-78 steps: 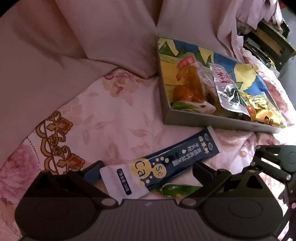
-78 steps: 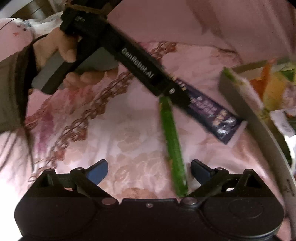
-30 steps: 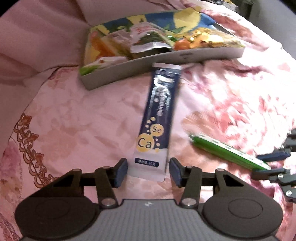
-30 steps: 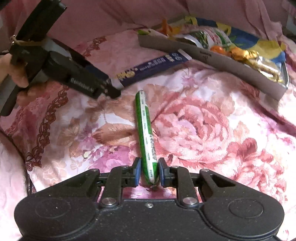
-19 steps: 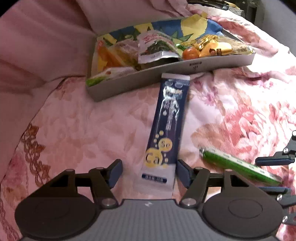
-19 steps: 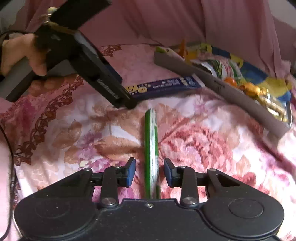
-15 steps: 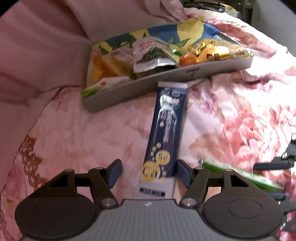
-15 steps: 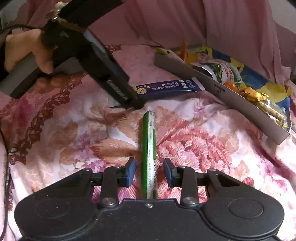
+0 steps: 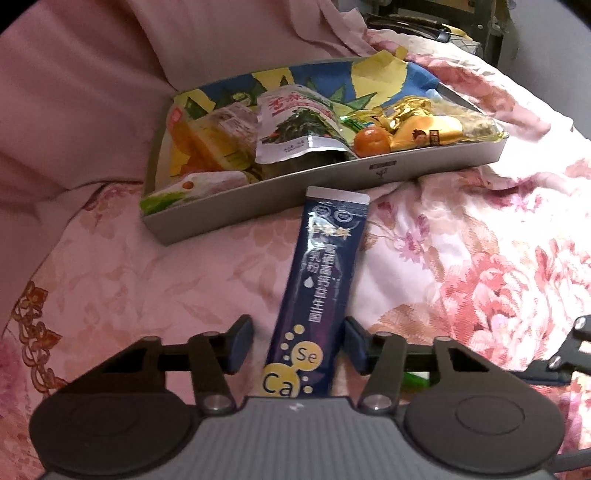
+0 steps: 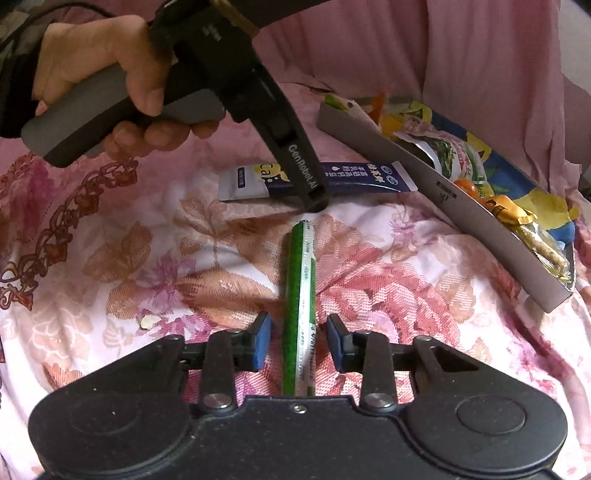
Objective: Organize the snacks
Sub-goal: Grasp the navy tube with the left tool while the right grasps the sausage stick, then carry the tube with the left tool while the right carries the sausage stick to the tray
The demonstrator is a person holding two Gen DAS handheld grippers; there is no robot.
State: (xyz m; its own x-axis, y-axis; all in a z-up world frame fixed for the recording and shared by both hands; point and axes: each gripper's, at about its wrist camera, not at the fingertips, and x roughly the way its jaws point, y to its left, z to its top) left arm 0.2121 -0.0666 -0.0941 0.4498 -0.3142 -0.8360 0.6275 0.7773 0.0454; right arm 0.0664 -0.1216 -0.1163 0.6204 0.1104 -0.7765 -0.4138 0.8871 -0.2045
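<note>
A dark blue sachet (image 9: 320, 291) marked "Ca Se" lies on the floral bedspread, its far end against the grey tray (image 9: 258, 199). My left gripper (image 9: 295, 349) is open, its jaws either side of the sachet's near end. It also shows in the right wrist view (image 10: 354, 177), partly behind the left gripper's body (image 10: 295, 162). A thin green stick pack (image 10: 300, 306) lies lengthwise between the open jaws of my right gripper (image 10: 298, 341); its pads are apart from it. A bit of the green pack (image 9: 415, 378) shows in the left wrist view.
The tray (image 10: 443, 192) holds several snacks: a seaweed pouch (image 9: 295, 125), an orange (image 9: 371, 142), gold-wrapped packs (image 9: 424, 122). A pink curtain (image 9: 110, 74) hangs behind the tray. Dark furniture (image 9: 436, 22) stands at the back right. A hand (image 10: 110, 81) grips the left tool.
Both grippers opened from near-closed a second ago and slid forward, so each pack lies deeper between its jaws. The tray appears nearer in the left wrist view.
</note>
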